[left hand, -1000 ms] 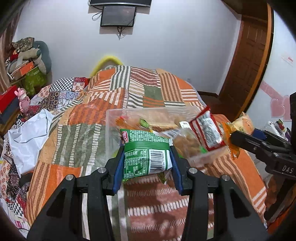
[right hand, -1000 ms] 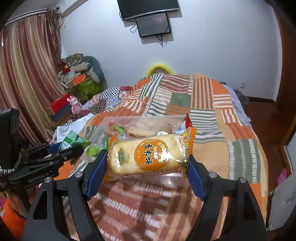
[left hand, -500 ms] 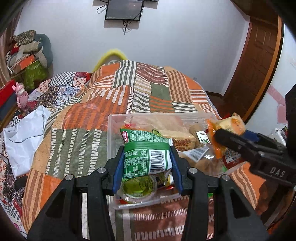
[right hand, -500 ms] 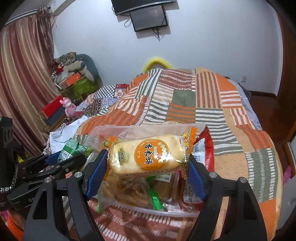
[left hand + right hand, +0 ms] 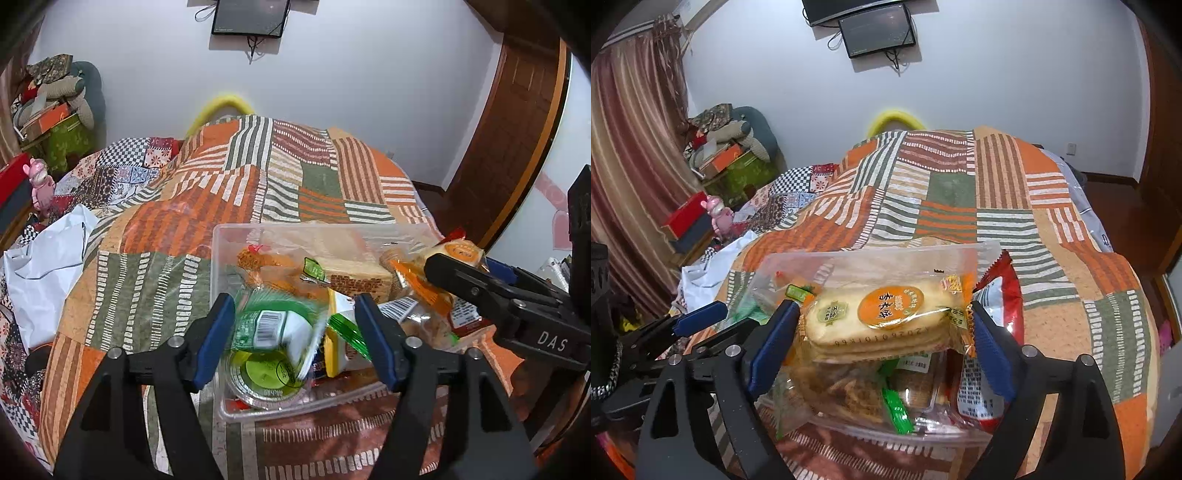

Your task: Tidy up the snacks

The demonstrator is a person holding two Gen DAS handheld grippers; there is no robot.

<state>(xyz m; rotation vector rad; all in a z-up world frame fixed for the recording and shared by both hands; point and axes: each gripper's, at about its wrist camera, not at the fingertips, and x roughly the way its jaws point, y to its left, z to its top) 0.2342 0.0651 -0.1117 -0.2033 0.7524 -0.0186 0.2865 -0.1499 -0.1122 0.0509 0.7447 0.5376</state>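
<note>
1. While my left gripper [image 5: 295,339] stands spread wide, the blurred green packet [image 5: 275,328] sits loose between its jaws, over the clear bin's [image 5: 236,411] near left corner.
2. My right gripper [image 5: 882,332] clamps the rice cracker pack [image 5: 882,314] above the bin's right side.
3. That bin rests on the patchwork bedspread [image 5: 155,280], near its front edge.

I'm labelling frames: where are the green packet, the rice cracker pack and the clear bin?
green packet [image 5: 275,326]: left wrist view, on its barcode panel.
rice cracker pack [image 5: 882,317]: right wrist view, on its orange round label.
clear bin [image 5: 221,243]: left wrist view, on its far left wall.
</note>
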